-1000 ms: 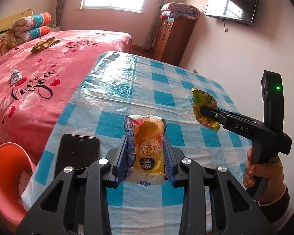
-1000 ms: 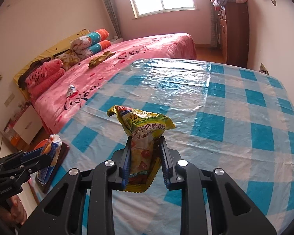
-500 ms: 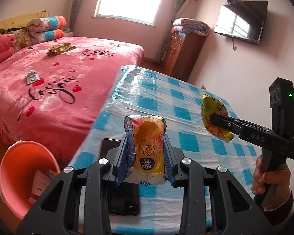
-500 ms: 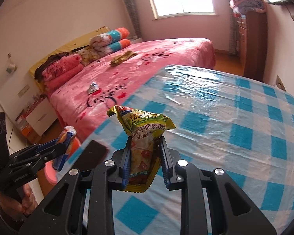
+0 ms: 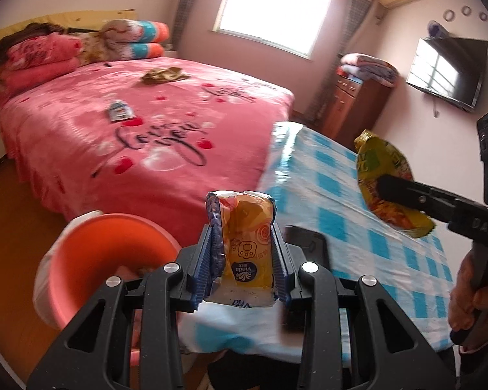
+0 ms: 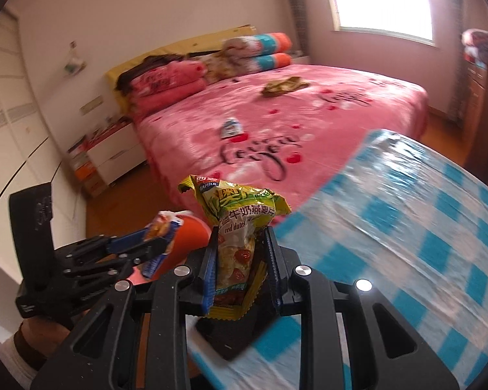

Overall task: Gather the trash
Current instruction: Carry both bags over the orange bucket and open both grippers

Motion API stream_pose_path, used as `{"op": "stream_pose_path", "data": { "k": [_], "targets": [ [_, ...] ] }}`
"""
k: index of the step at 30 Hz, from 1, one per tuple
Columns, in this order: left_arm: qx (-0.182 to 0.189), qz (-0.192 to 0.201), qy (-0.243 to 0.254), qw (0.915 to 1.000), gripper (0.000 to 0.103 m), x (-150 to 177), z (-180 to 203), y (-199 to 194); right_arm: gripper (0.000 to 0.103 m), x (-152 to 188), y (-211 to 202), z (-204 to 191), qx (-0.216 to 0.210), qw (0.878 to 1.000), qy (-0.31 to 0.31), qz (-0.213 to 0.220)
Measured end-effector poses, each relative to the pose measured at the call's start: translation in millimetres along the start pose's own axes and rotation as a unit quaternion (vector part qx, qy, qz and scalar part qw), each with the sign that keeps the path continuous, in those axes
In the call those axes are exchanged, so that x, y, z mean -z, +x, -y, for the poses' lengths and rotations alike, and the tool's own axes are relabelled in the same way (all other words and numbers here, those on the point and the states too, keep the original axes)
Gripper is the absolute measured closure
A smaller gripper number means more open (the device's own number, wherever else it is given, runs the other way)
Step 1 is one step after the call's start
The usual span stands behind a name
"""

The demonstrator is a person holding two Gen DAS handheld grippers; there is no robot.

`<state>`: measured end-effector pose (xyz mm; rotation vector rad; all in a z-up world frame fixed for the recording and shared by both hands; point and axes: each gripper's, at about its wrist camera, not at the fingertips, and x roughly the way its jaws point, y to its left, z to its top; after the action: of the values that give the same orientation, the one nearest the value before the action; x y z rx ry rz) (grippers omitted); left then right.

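Observation:
My left gripper (image 5: 242,247) is shut on a yellow tissue pack (image 5: 247,247), held upright beside the table's near left corner, just right of an orange trash bin (image 5: 91,253) on the floor. My right gripper (image 6: 240,253) is shut on a green-yellow snack wrapper (image 6: 240,224) above the table edge; the wrapper also shows in the left wrist view (image 5: 387,182). The left gripper (image 6: 156,237) shows in the right wrist view at lower left, in front of the bin (image 6: 192,237). Some paper lies inside the bin.
A black phone (image 5: 309,243) lies at the corner of the blue-checked table (image 5: 358,201). A pink bed (image 5: 130,136) stands beyond with a small packet (image 5: 120,112) and a crumpled wrapper (image 5: 162,74) on it. A wooden cabinet (image 5: 358,104) stands by the wall.
Both grippers have swung left, off the table's middle toward its left edge. The orange bin has come closer and more central in the left wrist view. Both still hold their items.

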<state>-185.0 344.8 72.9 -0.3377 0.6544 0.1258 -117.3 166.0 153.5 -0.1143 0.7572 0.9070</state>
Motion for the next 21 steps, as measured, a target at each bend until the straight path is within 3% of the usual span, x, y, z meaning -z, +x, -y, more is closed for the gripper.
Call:
{"op": "stream_pose_path", "data": {
  "k": [9, 21],
  "targets": [
    [-0.046, -0.001, -0.049, 0.9978, 0.067, 9.8, -65.6, -4.9, 0.075, -12.6, 47.6, -60.1, -0.042, 0.997, -0.051, -0.039],
    [-0.08, -0.012, -0.1, 0.9917, 0.065, 27.2, -120.9, 3.2, 0.072, -13.8, 104.2, -118.0, -0.073, 0.989, -0.095, -0.086]
  ]
}}
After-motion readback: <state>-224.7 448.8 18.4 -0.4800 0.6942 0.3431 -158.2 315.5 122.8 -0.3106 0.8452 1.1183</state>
